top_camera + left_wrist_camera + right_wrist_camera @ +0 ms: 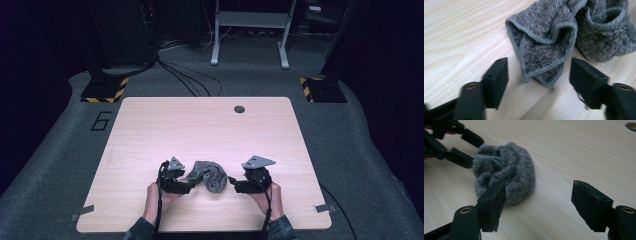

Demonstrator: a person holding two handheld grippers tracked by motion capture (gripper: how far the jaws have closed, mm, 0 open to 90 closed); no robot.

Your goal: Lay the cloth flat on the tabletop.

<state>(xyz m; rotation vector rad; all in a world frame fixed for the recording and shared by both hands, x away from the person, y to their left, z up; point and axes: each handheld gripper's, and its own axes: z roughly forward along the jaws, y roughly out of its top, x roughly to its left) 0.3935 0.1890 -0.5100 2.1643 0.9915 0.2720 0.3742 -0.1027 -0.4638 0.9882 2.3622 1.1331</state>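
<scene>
A crumpled grey towel (pixel 210 175) lies on the light wooden table (pixel 200 125) near the front, between my two grippers. My left gripper (pixel 189 181) sits just left of it, open, with a hemmed corner of the towel (pixel 544 62) lying between and just beyond its jaws. To the towel's right, my right gripper (pixel 232 182) is open too and holds nothing; the bunched towel (pixel 504 177) lies ahead and to the left of its jaws. The left gripper (pixel 461 147) appears in the right gripper view beyond the towel, its two jaws apart at the cloth's edge.
A round cable hole (pixel 239 109) is set in the table near its far edge. Tape tabs (pixel 82 212) mark the front corners. Beyond the table are grey carpet, cables (pixel 190 80), a stand's legs (pixel 250 45) and hazard-striped bases (pixel 105 90).
</scene>
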